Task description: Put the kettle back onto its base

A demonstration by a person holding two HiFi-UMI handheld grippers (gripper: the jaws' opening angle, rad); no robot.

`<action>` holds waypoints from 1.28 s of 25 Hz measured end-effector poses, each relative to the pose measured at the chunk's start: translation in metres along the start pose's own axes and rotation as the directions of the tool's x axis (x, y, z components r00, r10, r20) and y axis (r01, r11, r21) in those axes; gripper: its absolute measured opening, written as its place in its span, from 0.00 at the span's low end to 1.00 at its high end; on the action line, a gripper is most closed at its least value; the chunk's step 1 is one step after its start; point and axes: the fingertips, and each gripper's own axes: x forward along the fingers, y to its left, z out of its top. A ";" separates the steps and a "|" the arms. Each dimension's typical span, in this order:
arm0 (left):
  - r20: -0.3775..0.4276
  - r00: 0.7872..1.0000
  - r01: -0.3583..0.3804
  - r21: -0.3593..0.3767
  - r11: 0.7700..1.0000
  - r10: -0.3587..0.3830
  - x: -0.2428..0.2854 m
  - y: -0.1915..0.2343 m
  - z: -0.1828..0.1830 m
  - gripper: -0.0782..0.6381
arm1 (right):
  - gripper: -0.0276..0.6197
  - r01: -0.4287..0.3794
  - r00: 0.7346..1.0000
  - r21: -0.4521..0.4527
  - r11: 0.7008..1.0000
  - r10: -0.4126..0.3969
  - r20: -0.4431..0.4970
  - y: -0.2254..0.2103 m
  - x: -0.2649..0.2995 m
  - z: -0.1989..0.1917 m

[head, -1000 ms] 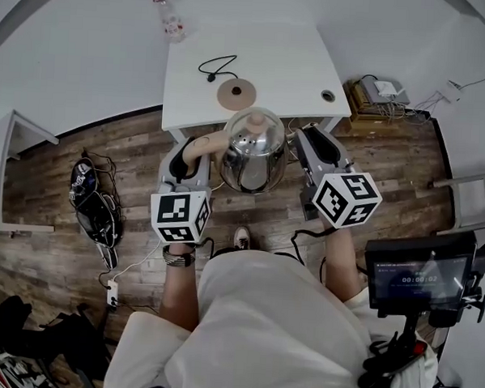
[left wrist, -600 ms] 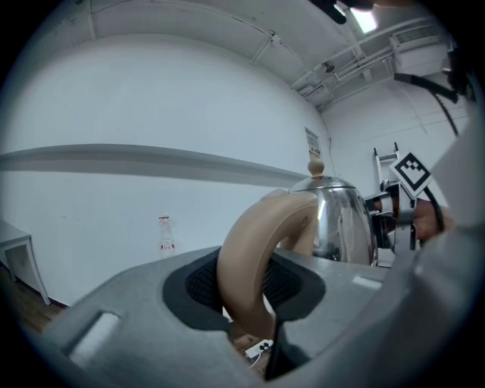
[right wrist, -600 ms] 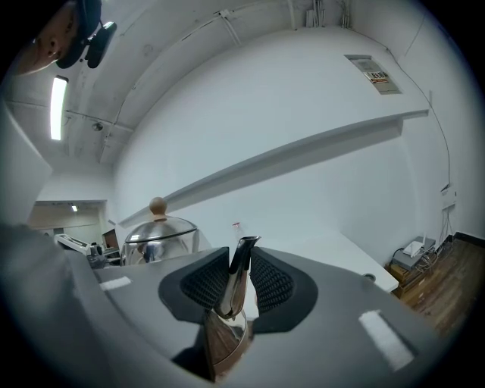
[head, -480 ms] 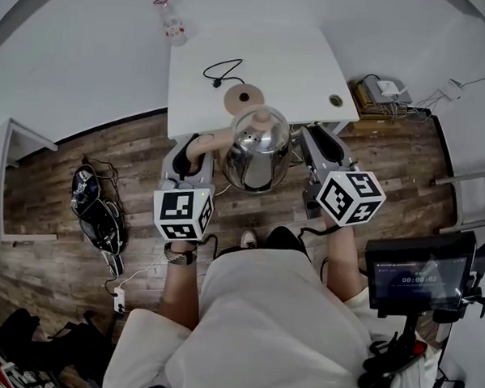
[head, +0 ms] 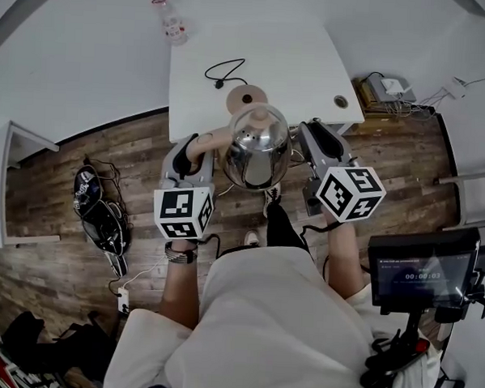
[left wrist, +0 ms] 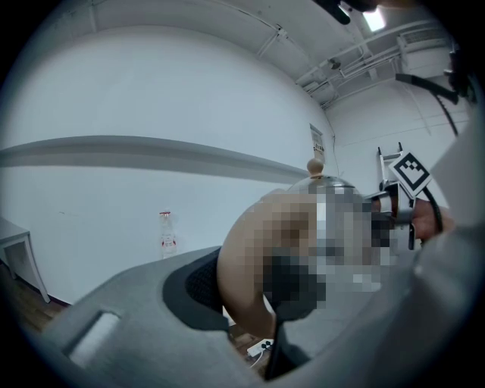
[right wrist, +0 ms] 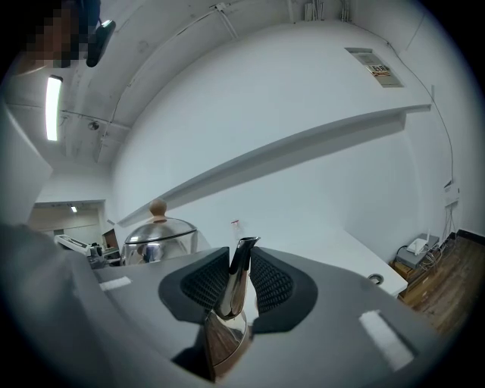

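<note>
The steel kettle (head: 257, 156), with a wooden knob on its lid, hangs in the air between my two grippers at the near edge of the white table (head: 298, 58). Its round tan base (head: 244, 97) lies on the table just beyond it, partly hidden by the lid, with a black cord (head: 223, 68) behind. My left gripper (head: 198, 146) is shut on the kettle's wooden handle (left wrist: 246, 261). My right gripper (head: 306, 141) is shut on the spout (right wrist: 236, 276), which stands between its ribbed pads (right wrist: 206, 283). The kettle's lid and knob (right wrist: 158, 209) show to the left.
A small bottle (head: 170, 20) stands at the table's far left corner, and a cable hole (head: 340, 101) is near its right edge. Bags and cables (head: 96, 210) lie on the wood floor at left. A screen on a stand (head: 421, 271) is at my right.
Both grippers and the kettle have moved forward to the table; the kettle's lid now overlaps the base's near edge in the head view. The person has stepped forward.
</note>
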 end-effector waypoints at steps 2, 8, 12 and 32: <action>-0.003 1.000 -0.007 0.000 1.000 0.007 0.007 0.004 0.001 0.26 | 0.18 -0.006 1.000 0.000 1.000 0.006 -0.005 -0.003 0.009 0.001; -0.007 0.999 -0.033 -0.005 0.999 0.033 0.037 0.016 0.005 0.26 | 0.18 -0.034 0.999 -0.006 0.999 0.034 -0.013 -0.019 0.043 0.011; -0.032 0.998 -0.062 -0.014 0.998 0.061 0.083 0.037 0.007 0.26 | 0.18 -0.065 0.997 0.000 0.998 0.065 -0.039 -0.043 0.098 0.020; -0.066 0.989 -0.136 -0.020 0.991 0.134 0.150 0.062 -0.007 0.26 | 0.18 -0.139 0.984 -0.001 0.990 0.138 -0.117 -0.084 0.176 0.014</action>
